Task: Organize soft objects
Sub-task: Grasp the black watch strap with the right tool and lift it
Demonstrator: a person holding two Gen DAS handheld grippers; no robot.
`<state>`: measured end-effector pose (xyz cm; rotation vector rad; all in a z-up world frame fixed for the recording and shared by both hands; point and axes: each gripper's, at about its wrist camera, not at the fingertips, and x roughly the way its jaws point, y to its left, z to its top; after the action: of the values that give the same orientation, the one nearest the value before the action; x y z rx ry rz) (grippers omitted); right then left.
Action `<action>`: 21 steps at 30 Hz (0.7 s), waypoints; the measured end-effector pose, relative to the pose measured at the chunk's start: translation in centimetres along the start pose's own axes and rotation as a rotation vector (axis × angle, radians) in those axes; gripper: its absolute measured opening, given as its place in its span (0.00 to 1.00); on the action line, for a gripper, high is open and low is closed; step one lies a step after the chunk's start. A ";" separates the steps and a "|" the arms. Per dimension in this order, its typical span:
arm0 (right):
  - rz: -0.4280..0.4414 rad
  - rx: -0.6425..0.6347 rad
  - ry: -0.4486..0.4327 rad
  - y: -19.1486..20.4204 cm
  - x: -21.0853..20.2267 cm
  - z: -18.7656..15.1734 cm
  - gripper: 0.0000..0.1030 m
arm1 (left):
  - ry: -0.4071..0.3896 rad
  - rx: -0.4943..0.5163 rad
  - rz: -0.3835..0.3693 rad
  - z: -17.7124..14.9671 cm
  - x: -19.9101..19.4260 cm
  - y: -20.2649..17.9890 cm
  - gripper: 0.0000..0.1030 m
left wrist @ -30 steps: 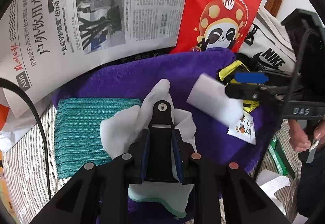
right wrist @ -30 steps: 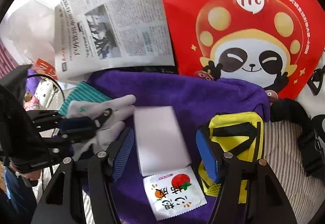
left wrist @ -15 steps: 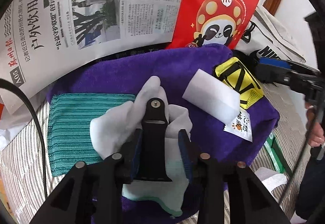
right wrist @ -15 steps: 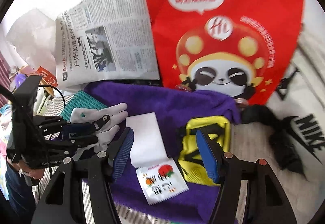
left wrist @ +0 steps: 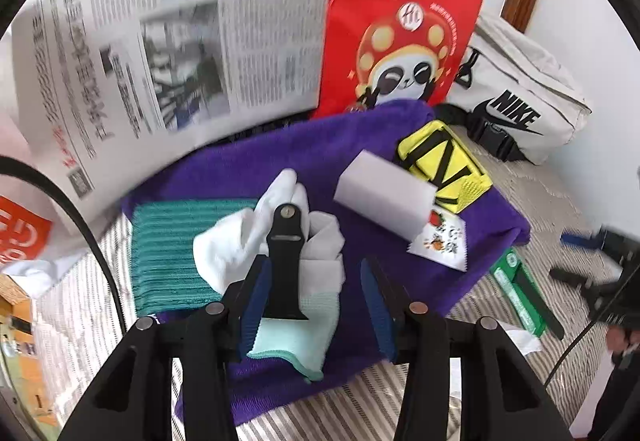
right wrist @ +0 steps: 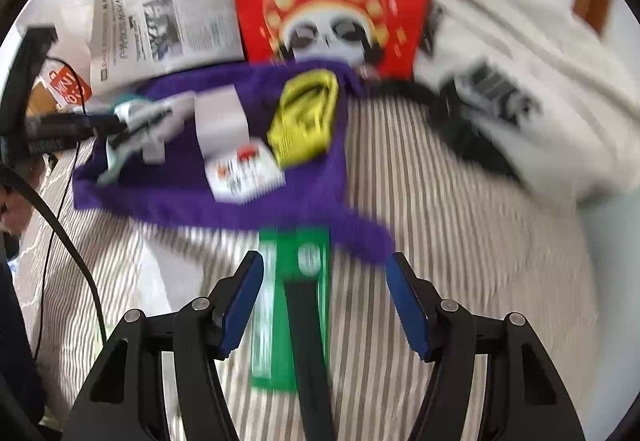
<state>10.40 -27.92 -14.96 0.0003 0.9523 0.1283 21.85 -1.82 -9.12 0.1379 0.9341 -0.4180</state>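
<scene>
Over the purple towel (left wrist: 400, 281), left gripper (left wrist: 316, 305) jaws are opening around the watch strap (left wrist: 285, 261); right gripper (right wrist: 324, 301) jaws gape empty.

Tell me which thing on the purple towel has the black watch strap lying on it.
The white glove, beside the folded teal cloth. The black watch strap lies along it; the white sponge block and yellow pouch carry nothing.
</scene>
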 end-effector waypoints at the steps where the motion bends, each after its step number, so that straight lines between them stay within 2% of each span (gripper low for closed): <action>1: 0.010 0.006 0.015 -0.2 0.1 -0.8 0.61 | -0.013 0.004 0.004 0.0 -0.7 -0.5 0.49; 3: 0.013 0.007 0.035 -0.6 0.1 -2.4 0.60 | -0.017 0.008 -0.003 -0.2 -1.5 -1.3 0.50; 6: 0.028 -0.017 0.040 -0.4 0.2 -4.1 0.52 | -0.019 0.035 0.001 -0.9 -2.5 -2.6 0.50; 11: 0.030 -0.046 0.037 0.3 0.9 -4.7 0.37 | -0.003 0.025 0.011 -2.8 -4.0 -3.9 0.50; 15: 0.052 -0.050 0.008 0.3 1.5 -5.2 0.34 | 0.002 0.009 0.023 -5.3 -4.9 -4.6 0.50; 17: 0.065 -0.060 -0.019 0.4 1.6 -5.1 0.22 | 0.008 -0.025 0.014 -6.4 -5.1 -4.7 0.50; 18: 0.070 -0.051 -0.027 0.3 1.7 -5.0 0.20 | 0.011 -0.037 0.010 -6.8 -5.2 -4.8 0.50; 21: 0.090 0.004 -0.011 -0.5 1.7 -4.6 0.20 | 0.011 -0.056 -0.011 -8.0 -5.3 -5.2 0.50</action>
<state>7.70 -28.44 -18.97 0.0479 0.9416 0.2094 10.99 -2.70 -9.28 0.0840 0.9569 -0.4009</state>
